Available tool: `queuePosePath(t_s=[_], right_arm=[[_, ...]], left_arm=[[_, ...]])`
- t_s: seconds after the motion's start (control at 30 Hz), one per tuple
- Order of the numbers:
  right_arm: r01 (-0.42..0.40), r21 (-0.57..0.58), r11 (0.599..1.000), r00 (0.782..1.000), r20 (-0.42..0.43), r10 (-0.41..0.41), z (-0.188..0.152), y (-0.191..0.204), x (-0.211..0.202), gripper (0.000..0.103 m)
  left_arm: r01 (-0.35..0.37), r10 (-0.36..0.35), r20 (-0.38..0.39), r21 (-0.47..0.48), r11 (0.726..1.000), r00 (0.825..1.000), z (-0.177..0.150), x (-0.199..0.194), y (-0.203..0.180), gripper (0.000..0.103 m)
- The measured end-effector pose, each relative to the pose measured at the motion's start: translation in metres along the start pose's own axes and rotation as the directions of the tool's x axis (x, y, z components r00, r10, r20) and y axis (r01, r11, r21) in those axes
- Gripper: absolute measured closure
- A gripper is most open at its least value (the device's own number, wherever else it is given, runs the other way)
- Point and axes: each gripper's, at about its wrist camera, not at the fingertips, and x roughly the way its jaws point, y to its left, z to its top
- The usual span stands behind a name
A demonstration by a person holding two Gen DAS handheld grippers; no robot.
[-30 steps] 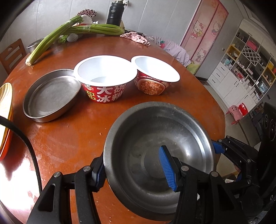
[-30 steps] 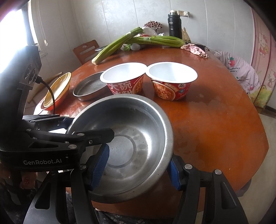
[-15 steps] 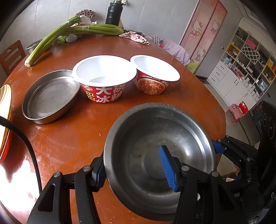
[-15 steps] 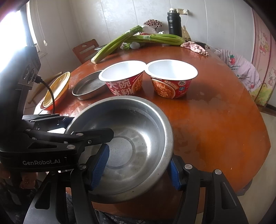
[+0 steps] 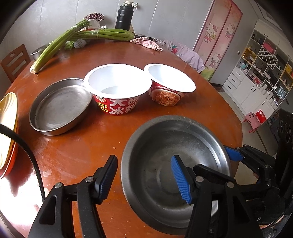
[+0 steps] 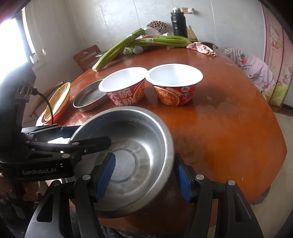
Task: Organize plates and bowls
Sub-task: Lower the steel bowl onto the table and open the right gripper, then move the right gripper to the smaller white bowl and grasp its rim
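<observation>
Your left gripper (image 5: 144,180) has just been opening off the steel bowl (image 5: 170,146), low centre on the table (image 5: 77,150). Your right gripper (image 6: 144,175) straddles its rim, pads apparently touching. Withdraw left cleanly, rim untouched.

This is a home dining room. A round wooden table (image 5: 77,146) holds instant-noodle bowls (image 5: 117,91), celery stalks (image 5: 102,34) and a black thermos (image 5: 123,15). A wooden chair (image 5: 15,62) stands by the tiled wall, pink cartoon-cat doors (image 5: 218,34) close a wardrobe, and white shelving (image 5: 261,60) holds household odds and ends.
</observation>
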Motion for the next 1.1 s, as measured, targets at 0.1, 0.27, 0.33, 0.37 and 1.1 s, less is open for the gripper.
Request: queuePosePath(t_s=[0.1,0.27,0.33,0.37,1.1], right_arm=[[0.006,0.003,1.0,1.0,0.008,-0.006,0.0,-0.001,-0.002,0.037],[0.019,0.015,1.0,0.999,0.032,-0.019,0.001,-0.007,-0.009,0.038],[0.026,0.028,0.999,0.999,0.045,-0.027,0.003,-0.012,-0.013,0.038],[0.027,0.03,0.999,0.998,0.05,-0.029,0.004,-0.014,-0.014,0.038],[0.086,0.025,0.996,0.98,0.178,-0.089,0.057,-0.046,-0.038,0.036]], left_arm=[[-0.006,0.006,0.011,0.001,1.0,1.0,0.001,-0.004,0.002,0.042],[-0.019,0.019,0.047,-0.007,1.0,0.999,0.005,-0.015,0.008,0.041],[-0.019,0.02,0.059,-0.009,1.0,0.998,0.008,-0.021,0.009,0.041],[-0.016,0.016,0.064,-0.006,1.0,0.998,0.009,-0.023,0.008,0.041],[0.065,-0.066,0.074,0.024,0.998,0.995,0.059,-0.025,-0.03,0.036]])
